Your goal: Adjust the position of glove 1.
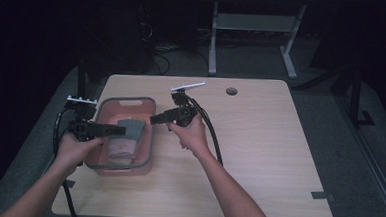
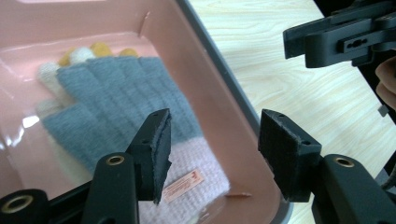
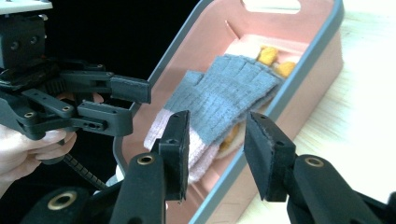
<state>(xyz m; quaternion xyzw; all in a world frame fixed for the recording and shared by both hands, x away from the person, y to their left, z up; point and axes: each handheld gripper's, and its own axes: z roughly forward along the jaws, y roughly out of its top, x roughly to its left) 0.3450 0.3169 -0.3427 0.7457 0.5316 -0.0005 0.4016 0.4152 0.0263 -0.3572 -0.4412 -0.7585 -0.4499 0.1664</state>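
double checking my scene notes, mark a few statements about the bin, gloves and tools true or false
1. The gloves lie inside the pink bin. True.
2. The left tool is clamped on a glove. False: its jaws stand open with nothing between the pads.
3. The bin sits on the table's right half. False: it sits at the left edge of the table.
4. The right tool holds nothing. True.
5. The top glove is grey with a pale pink cuff. True.
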